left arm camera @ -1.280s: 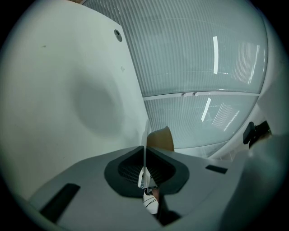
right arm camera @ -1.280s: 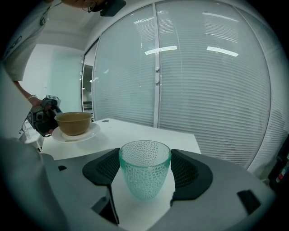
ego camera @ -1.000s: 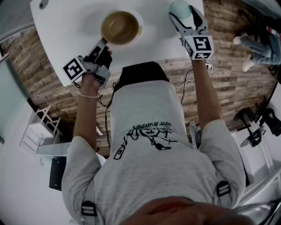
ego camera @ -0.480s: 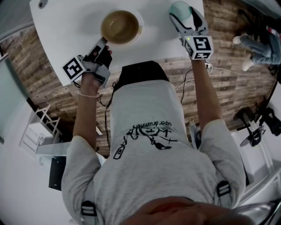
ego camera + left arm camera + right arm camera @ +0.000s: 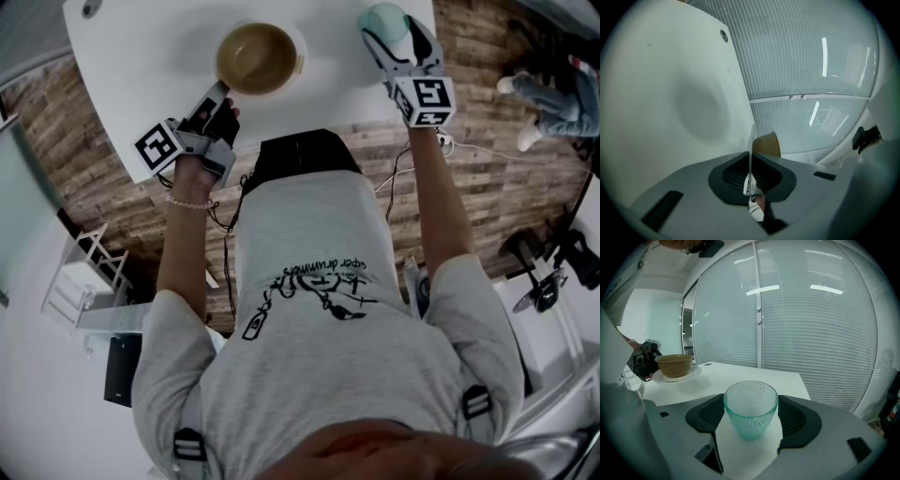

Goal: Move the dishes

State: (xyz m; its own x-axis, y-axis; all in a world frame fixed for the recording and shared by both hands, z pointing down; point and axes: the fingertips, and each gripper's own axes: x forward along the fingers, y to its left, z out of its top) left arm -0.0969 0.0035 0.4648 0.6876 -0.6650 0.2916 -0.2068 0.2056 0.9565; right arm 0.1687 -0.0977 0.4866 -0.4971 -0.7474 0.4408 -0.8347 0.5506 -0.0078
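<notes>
Dishes on the white table (image 5: 141,56) number three, and each claw has hold of one. Left of the table's middle, close to its near edge, a shallow white ceramic plate (image 5: 301,49) carries a round brown bowl (image 5: 258,58) seated in its centre. The left gripper (image 5: 217,94) reaches in over the table's near edge and is pinched narrow on the plate's thin rim. Its own view shows that rim edge-on between the dark pads, with the bowl just beyond. Whether the plate rests on the table or is raised slightly off it, I cannot tell. At the table's right near corner a dimpled pale-green glass tumbler (image 5: 751,404) stands upright. The right gripper (image 5: 752,417) has its two pads closed against the tumbler's sides, just below the lip.

The plate looks stiff, glazed and probably slick. With the loose bowl on top it is likely fairly heavy and lopsided for a pinch on one side. It would tend to droop away from the jaws, and the bowl could slide, so a deep bite on the rim and a level carry seem wise. The tumbler is likely light, rigid and brittle. It widens toward the lip, so a hold high on its wall should resist slipping downward. A moderate squeeze should do, as hard pressure risks cracking it.
</notes>
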